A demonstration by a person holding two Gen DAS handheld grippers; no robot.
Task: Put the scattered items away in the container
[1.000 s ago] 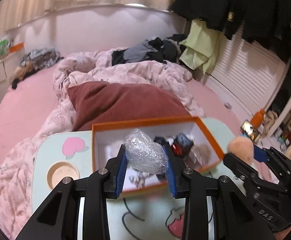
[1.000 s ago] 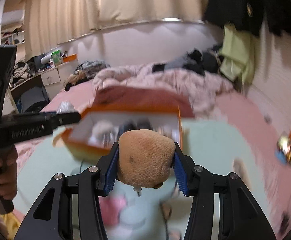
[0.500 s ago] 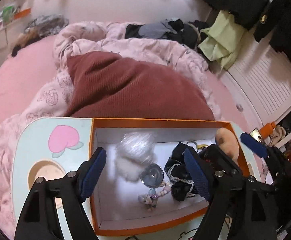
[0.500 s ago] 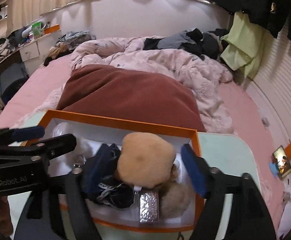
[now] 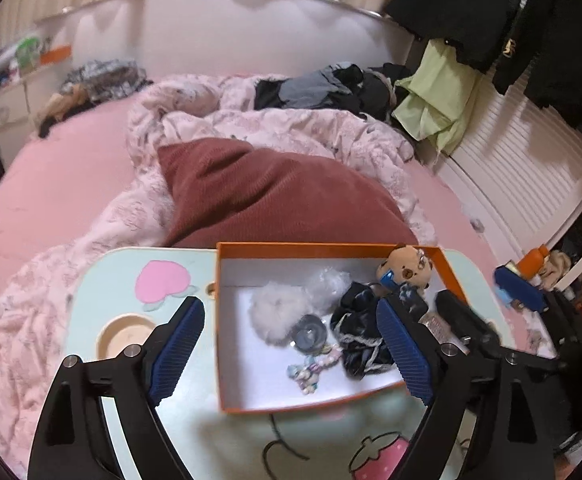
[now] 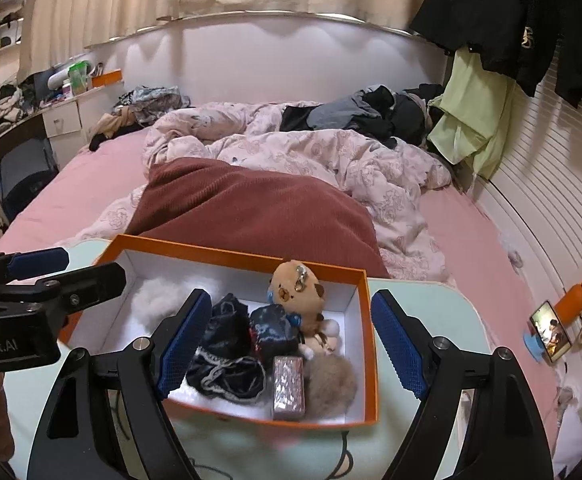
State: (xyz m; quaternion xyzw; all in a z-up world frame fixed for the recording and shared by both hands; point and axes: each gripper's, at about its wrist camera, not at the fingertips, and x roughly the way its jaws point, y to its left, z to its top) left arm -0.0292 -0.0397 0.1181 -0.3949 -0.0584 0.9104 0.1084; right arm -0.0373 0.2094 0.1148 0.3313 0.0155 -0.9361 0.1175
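The orange box with a white inside stands on the pale green tray table. In it lie a crinkly clear plastic bundle, a white fluffy pom, dark fabric and a tan plush toy. My left gripper hovers over the box, its jaws opening with nothing pressed between the pads. My right gripper hangs over the box too, jaws opening. The plush toy lies loose below, beside the dark fabric, a glittery block and a brown fur pom.
The table carries a round cup recess left of the box. A maroon pillow and a rumpled pink duvet lie just behind. A phone and an orange bottle stand off to the right.
Both grippers went from shut to wide. The left let go of the plastic bundle and the right let go of the plush toy; both things now lie inside the box.
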